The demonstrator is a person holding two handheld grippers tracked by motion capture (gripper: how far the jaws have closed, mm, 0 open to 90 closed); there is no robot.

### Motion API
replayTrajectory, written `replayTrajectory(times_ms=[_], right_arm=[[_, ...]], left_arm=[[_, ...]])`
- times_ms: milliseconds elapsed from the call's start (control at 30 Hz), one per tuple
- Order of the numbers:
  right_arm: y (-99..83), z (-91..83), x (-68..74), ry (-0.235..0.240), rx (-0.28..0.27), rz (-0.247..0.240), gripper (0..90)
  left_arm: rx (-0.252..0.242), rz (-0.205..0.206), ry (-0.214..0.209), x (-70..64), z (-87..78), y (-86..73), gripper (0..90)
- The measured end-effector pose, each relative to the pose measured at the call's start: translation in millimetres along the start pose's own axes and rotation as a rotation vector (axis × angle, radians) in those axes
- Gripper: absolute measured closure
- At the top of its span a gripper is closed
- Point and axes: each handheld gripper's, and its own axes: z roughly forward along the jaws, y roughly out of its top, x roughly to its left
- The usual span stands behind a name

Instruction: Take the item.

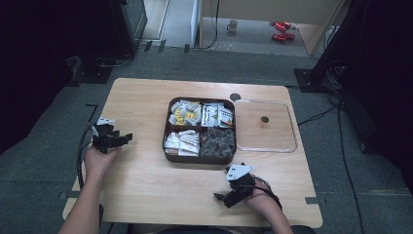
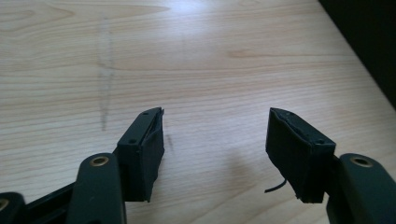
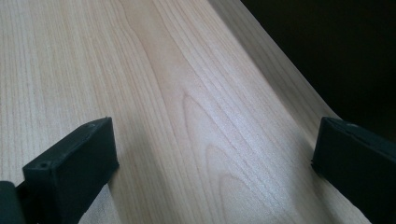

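Brown box (image 1: pixel 200 158), four compartments, long axis front-to-back, lid (image 1: pixel 265 146) beside it

**Three cameras, one shared surface**

The high view looks forward and down from above the person's side, taking in the whole pale wooden bench (image 1: pixel 146 185) from some way off. The left gripper view rides low and close over that bench, looking along the left hand-held gripper (image 2: pixel 215 154). The right gripper view sits closer still, looking past the right hand-held gripper (image 3: pixel 215 163) toward the bench's edge. All three share the wood.
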Motion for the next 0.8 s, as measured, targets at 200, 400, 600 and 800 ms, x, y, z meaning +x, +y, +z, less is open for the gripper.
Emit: replayTrajectory(times_ms=[200, 400, 600, 800], right_arm=[[0.0, 0.0, 0.0, 0.000, 0.000, 0.000, 0.0], [0.0, 0.0, 0.0, 0.000, 0.000, 0.000, 0.0], [0.0, 0.0, 0.0, 0.000, 0.000, 0.000, 0.0], [0.0, 0.0, 0.0, 0.000, 0.000, 0.000, 0.0]], left_arm=[[0.026, 0.075, -0.038, -12.0, -0.3, 5.0, 40.7], [0.004, 0.061, -0.123, -20.7, -5.9, 10.7, 41.6], [-0.019, 0.132, -0.155, -39.5, -14.6, 18.1, 45.1], [-0.025, 0.168, -0.194, -51.7, -17.3, 24.4, 47.9]])
